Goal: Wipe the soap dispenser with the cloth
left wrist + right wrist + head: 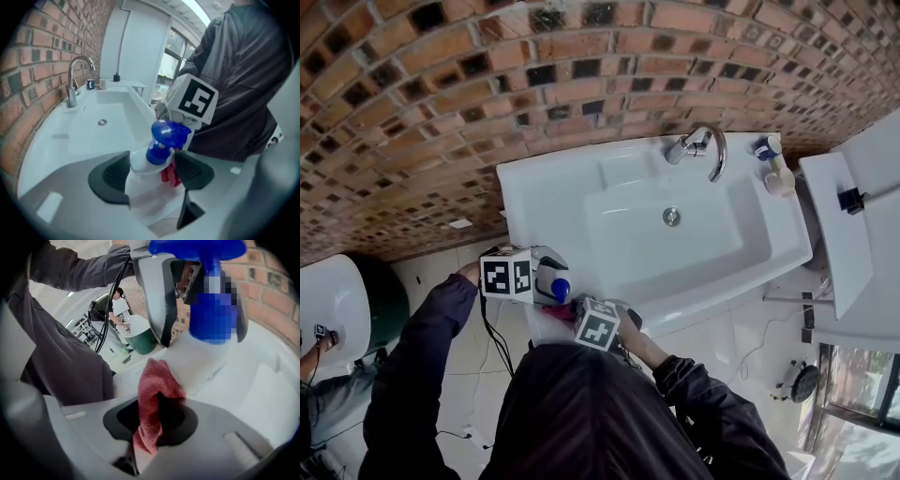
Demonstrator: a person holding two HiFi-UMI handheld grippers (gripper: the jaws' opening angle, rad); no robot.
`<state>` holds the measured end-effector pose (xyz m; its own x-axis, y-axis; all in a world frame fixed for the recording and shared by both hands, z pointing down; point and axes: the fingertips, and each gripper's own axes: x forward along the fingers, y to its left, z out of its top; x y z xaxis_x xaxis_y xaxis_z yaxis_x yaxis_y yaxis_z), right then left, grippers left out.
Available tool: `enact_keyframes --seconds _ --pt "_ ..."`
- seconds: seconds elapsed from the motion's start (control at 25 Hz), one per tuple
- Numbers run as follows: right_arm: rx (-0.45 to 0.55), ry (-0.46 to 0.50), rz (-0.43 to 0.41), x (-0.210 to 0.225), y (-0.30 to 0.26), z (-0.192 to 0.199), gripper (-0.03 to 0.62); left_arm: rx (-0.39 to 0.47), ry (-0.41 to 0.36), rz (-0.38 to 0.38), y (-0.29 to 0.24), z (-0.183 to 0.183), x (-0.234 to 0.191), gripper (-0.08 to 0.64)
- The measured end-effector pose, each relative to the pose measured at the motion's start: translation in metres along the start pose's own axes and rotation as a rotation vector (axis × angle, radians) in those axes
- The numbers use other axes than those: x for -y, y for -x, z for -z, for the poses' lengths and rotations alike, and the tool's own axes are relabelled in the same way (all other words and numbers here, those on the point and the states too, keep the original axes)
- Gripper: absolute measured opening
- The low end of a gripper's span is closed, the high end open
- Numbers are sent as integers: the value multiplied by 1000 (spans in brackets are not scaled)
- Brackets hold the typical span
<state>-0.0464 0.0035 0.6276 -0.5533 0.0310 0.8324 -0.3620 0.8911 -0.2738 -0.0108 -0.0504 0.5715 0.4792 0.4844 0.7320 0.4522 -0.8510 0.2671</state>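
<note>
While the right gripper (151,420) pinches the red cloth (157,380) tight at the front edge of the basin (572,183), the left gripper (151,174) stands wide open around the soap dispenser (146,190). The cloth is touching the bottle's side. The tap (703,148) sits at the basin's far rim.

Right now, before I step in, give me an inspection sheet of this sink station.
Surface: white sink, with a faucet at the back.
Job's things: soap dispenser, white with a blue pump, at the sink's near corner; red cloth at its side.
Clutter: two small containers on the far rim corner.
Grippers: left tool open, jaws either side of the dispenser; right tool shut on the cloth.
Cables: black cable hanging below the left tool.
Surroundings: brick wall; another person near a green bin.
</note>
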Motion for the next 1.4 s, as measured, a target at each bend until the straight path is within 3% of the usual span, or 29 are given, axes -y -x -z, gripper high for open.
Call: enact_keyframes --seconds 0.16,0.4,0.64,0.84,1.04,1.24,1.4 --pt "50 -110 36 15 18 7 67 16 28 -56 0 3 -1 311" --pt "129 -311 91 41 46 26 66 70 130 -173 7 14 7 281" --pt "232 -468 153 74 55 30 66 131 279 -244 2 23 30 233" --pt "340 -627 130 88 52 21 65 237 429 -326 -10 19 41 213" --pt "418 -702 96 92 53 7 64 349 543 -376 -23 7 52 209" --pt "498 -698 73 86 89 4 66 367 566 -429 -23 4 51 209" --pt "599 -728 -96 68 116 -13 66 374 560 -470 -17 3 51 209"
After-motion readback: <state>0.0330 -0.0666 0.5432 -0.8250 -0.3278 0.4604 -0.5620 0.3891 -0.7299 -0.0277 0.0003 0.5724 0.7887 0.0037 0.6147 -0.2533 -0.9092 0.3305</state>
